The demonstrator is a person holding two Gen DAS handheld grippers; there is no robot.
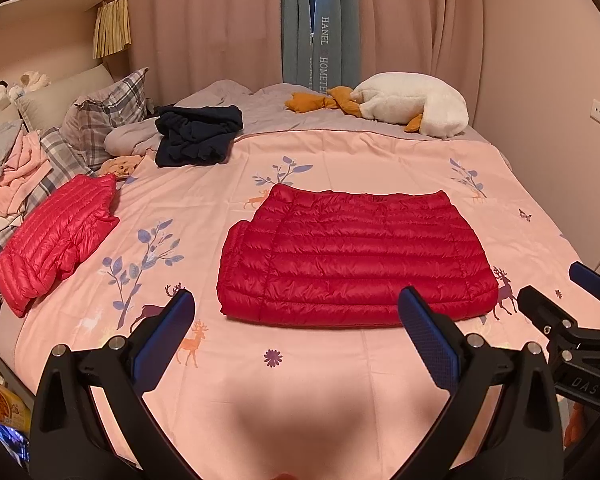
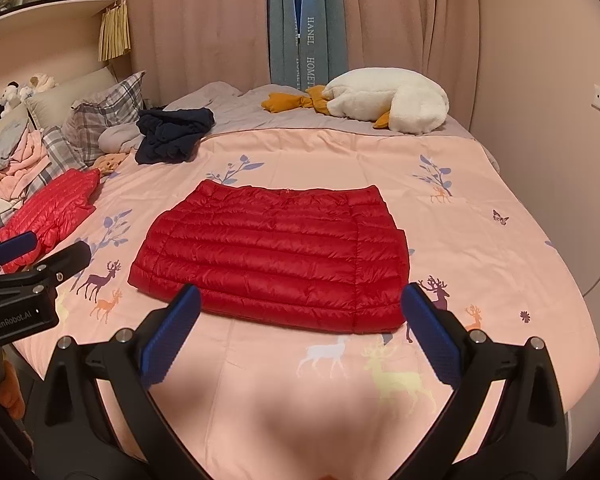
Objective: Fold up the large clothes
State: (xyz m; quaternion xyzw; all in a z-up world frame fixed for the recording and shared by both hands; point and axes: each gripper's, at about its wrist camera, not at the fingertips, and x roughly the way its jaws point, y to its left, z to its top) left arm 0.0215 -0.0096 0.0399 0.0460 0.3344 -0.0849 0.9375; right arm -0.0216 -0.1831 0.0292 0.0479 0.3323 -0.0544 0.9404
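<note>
Red down jacket [image 1: 356, 252] is lying folded flat mid-bed on the pink duvet [image 1: 324, 360]; I am holding left gripper [image 1: 296, 320] and right gripper [image 2: 300, 316] before it, jaws wide open, gripping nothing

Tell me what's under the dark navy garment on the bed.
The dark navy garment lies partly on a grey bundle and partly on the pink deer-print cover. Anything beneath its middle is covered.

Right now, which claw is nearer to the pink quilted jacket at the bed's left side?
Left. The left claw hovers closer to that pink quilted jacket; the right claw is farther right.
</note>
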